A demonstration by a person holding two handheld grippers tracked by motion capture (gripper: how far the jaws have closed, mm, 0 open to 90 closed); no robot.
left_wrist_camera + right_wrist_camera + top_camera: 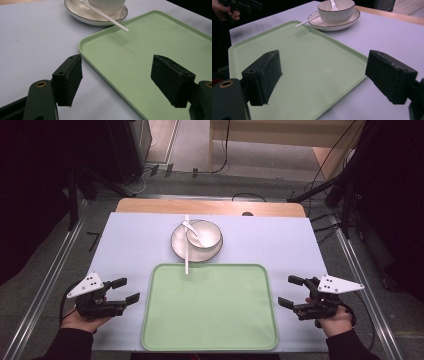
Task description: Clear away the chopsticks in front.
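Green plastic tray (210, 307) lies bare, white bowl (204, 234) and saucer (179, 245) at twelve o'clock untouched; both grippers, left (124, 291) and right (288, 291), gape wide, holding nothing.

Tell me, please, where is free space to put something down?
The green tray is bare, except its far rim under the spoon handle. The mat left and right of the plate is free. Crowded: plate with bowl.
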